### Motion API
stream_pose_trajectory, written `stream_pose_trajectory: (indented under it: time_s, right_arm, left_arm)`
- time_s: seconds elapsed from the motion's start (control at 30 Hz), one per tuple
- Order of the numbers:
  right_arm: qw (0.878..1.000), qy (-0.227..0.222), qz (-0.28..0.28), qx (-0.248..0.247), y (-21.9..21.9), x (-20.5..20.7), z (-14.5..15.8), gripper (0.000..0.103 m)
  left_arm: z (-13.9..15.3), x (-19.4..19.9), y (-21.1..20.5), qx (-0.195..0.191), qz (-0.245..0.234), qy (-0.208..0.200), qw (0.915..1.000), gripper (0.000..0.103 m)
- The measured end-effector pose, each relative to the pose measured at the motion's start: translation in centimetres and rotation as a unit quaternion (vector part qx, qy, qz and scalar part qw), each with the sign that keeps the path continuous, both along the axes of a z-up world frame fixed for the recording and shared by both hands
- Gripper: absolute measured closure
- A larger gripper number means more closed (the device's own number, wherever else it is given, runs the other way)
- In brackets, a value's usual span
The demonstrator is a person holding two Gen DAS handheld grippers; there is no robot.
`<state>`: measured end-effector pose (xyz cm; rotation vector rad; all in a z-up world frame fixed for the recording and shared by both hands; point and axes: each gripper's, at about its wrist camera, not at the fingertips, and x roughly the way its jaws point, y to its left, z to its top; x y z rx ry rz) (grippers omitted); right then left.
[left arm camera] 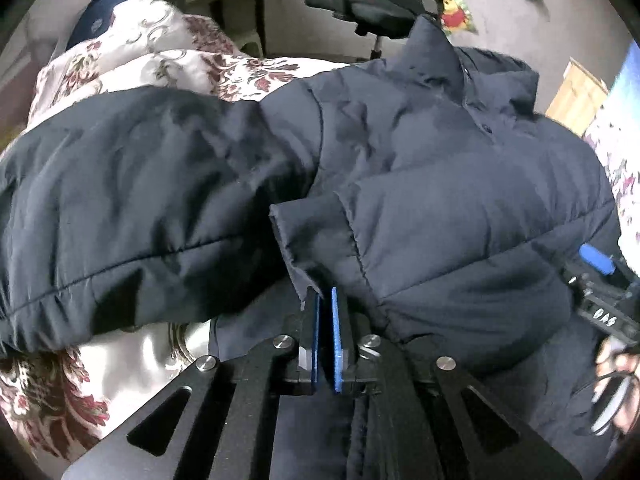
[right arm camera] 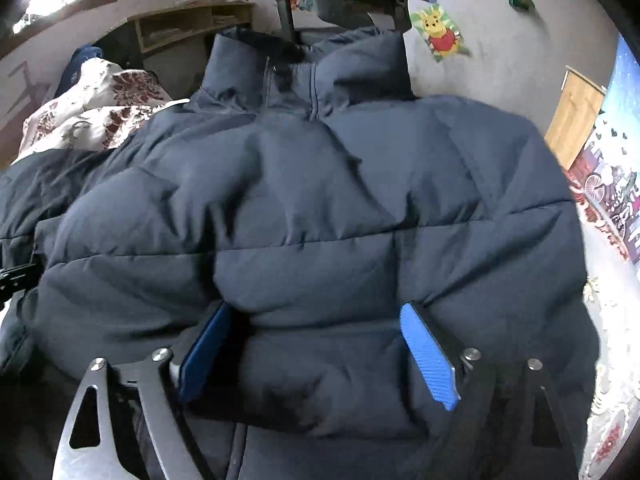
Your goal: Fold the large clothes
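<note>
Left tongs [left arm camera: 325, 300] pinch the sleeve cuff [left arm camera: 304, 236] of the jacket [right arm camera: 320, 200]; only the right view shows the right tongs [right arm camera: 316, 320] spread over its hem.

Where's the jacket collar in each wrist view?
Left wrist view: the jacket's collar stands top, right of centre, just below the office chair.
Right wrist view: the collar is top centre, its zip running down the middle, against the chair.
Shared landmark: the yellow bear poster on the wall, right of the collar in both views.
</note>
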<state>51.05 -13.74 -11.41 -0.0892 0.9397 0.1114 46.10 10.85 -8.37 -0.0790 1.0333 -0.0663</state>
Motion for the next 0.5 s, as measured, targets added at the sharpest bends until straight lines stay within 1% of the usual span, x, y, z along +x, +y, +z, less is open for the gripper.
stream_pose_trajectory:
  time_s: [0.07, 0.13, 0.2, 0.23, 0.27, 0.3, 0.37, 0.43, 0.47, 0.5]
  right_arm:
    - [1.0, -0.001, 0.004, -0.021, 0.4, 0.1, -0.2, 0.012]
    - [1.0, 0.0, 0.001, -0.021, 0.5, -0.1, 0.3, 0.012]
    - [1.0, -0.006, -0.003, -0.012, 0.3, -0.6, 1.0, 0.011]
    - [1.0, -0.009, -0.005, -0.002, 0.2, -0.8, 1.3, 0.011]
    - [1.0, -0.012, -0.004, 0.011, 0.2, -1.2, 1.6, 0.011]
    - [1.0, -0.015, -0.001, 0.023, 0.3, -1.5, 1.9, 0.011]
    - [0.999, -0.02, 0.011, 0.036, 1.2, -2.2, 2.6, 0.011]
    - [0.999, -0.025, 0.028, 0.036, 2.8, -2.6, 3.2, 0.011]
    - [0.998, -0.028, 0.037, 0.036, 3.6, -2.8, 3.4, 0.011]
    - [0.998, -0.031, 0.047, 0.036, 4.5, -2.9, 3.7, 0.011]
  left_arm:
    - [0.4, -0.2, 0.5, -0.012, 0.01, 0.002, 0.9999, 0.094]
    - [1.1, -0.6, 1.0, -0.003, 0.024, 0.005, 0.9997, 0.084]
    - [2.0, -1.4, 1.9, -0.001, 0.043, 0.001, 0.9991, 0.061]
    - [2.4, -1.8, 2.5, -0.004, 0.053, -0.003, 0.9986, 0.055]
    - [3.0, -2.4, 3.2, -0.01, 0.066, -0.009, 0.9978, 0.043]
    - [3.6, -3.1, 4.2, -0.018, 0.083, -0.017, 0.9963, 0.037]
    - [4.7, -4.9, 6.8, -0.041, 0.12, -0.033, 0.9914, 0.035]
    - [5.9, -6.9, 10.1, -0.067, 0.168, -0.047, 0.9823, 0.034]
    - [6.3, -7.8, 11.6, -0.075, 0.193, -0.053, 0.9769, 0.034]
    - [6.9, -8.9, 13.5, -0.082, 0.224, -0.062, 0.969, 0.034]
